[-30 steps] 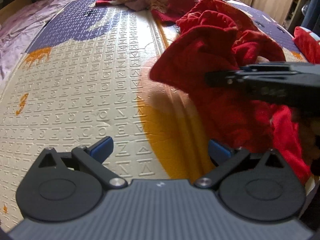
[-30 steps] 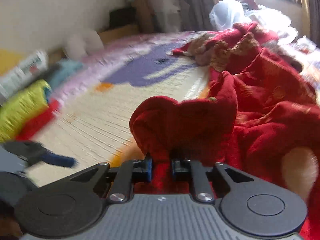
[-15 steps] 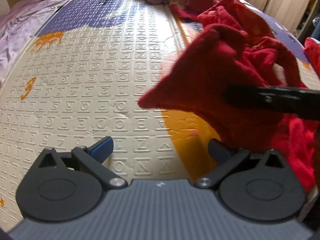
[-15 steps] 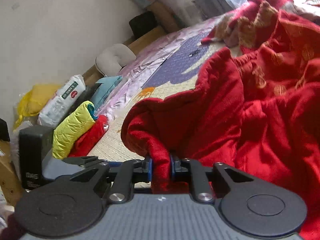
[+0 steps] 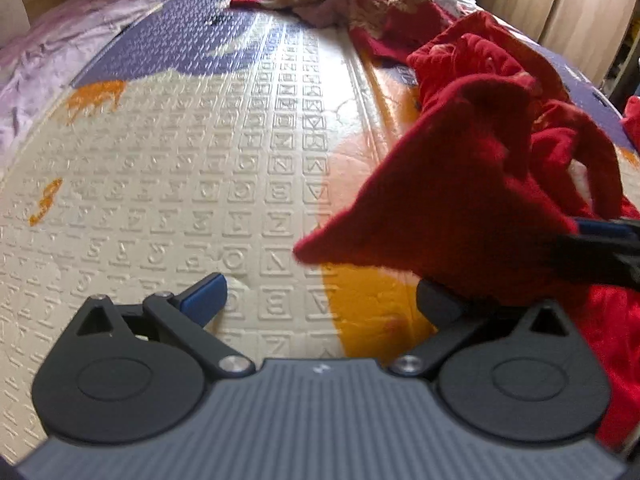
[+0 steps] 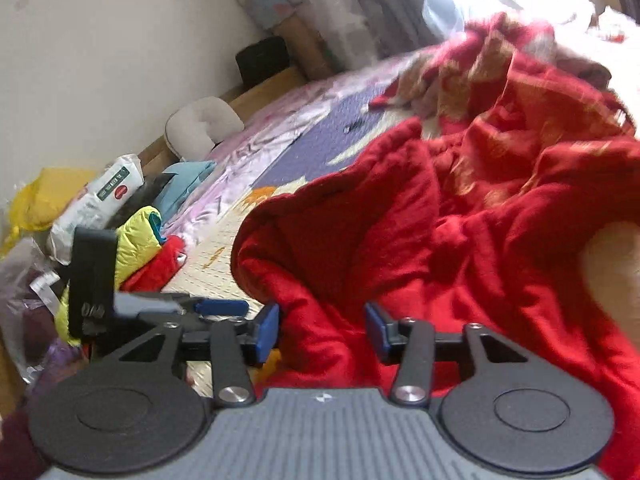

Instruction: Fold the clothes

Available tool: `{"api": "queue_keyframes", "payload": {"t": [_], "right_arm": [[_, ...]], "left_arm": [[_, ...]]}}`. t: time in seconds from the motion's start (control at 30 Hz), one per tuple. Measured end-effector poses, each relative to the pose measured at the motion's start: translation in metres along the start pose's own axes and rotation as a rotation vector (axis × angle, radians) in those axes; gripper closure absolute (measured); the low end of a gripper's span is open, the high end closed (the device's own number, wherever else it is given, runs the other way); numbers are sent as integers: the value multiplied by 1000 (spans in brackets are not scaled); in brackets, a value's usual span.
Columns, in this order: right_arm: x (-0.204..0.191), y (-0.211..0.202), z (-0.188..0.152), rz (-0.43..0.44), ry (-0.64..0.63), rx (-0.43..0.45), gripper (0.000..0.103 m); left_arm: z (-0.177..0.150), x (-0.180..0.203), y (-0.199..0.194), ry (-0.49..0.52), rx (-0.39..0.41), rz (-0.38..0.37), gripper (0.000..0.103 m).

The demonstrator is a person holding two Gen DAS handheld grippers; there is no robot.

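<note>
Your right gripper (image 6: pixel 322 330) lets go of the red garment (image 6: pixel 400 248) on the embossed play mat (image 5: pixel 168 176).

Its jaws are opening, and the blue pads (image 6: pixel 267 326) stand clear on either side of a fold of red cloth that lies between them without being pinched. Your left gripper (image 5: pixel 320 300) hangs over the mat with its fingers spread wide and nothing between them; a pointed corner of the garment reaches out just above its right finger, which the cloth partly hides. The rest of the garment lies heaped across the right half of the mat. More red and tan clothing (image 5: pixel 360 0) sits at the far end, and a folded yellow-and-red pile (image 6: pixel 148 248) lies beside the mat.
</note>
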State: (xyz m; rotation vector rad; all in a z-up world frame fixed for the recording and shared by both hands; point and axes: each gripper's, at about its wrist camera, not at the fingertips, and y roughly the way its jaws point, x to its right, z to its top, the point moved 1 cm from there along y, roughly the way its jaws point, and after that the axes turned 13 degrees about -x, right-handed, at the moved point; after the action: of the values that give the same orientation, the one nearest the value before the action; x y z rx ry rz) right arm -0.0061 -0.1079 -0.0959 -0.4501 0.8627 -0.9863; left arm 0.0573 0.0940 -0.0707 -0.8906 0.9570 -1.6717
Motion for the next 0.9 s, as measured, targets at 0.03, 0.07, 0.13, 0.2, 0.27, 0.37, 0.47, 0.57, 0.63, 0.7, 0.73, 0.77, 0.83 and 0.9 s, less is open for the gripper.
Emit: {"api": "queue_keyframes", "payload": {"t": [0.03,0.07,0.13,0.2,0.27,0.37,0.47,0.57,0.63,0.7,0.73,0.77,0.83,0.9], "right_arm": [[-1,-5,-5,-20,-22,19,47],[-1,-9,-10,-44,-45,40,46],[1,-16,-21,-122,-96,87,46],[7,-18,-31,-161,-107,122,45],[16,-19,-39,-156,-92,145,45],[25,-20,-42,-128,-74,158,45],[23,-24,-37,-95,-80,175,45],[19,-23,-34,-93,-112,174,45],[19,-22,-33,-97,-116,171,46],[19,-23,-32,-98,-113,170,46],[19,-23,-31,-100,-113,172,46],[19,-24,-31,-102,-114,175,46],[19,-26,-30,-101,-111,182,46],[18,-28,-31,-100,-108,186,46]], "left_arm": [[0,0,0,-6,5,-9,0],[0,0,0,-10,12,-13,0],[1,0,-1,-13,26,-13,0],[1,2,-1,-2,42,-7,0],[0,4,-2,15,59,1,0],[0,6,0,45,75,8,3],[-1,9,2,75,82,3,23],[1,14,5,106,89,0,37],[1,18,6,123,97,18,43],[1,22,7,134,105,42,56],[1,23,6,133,107,51,61],[0,23,5,131,111,55,75],[0,21,3,118,111,59,85],[-1,19,1,107,109,64,88]]}}
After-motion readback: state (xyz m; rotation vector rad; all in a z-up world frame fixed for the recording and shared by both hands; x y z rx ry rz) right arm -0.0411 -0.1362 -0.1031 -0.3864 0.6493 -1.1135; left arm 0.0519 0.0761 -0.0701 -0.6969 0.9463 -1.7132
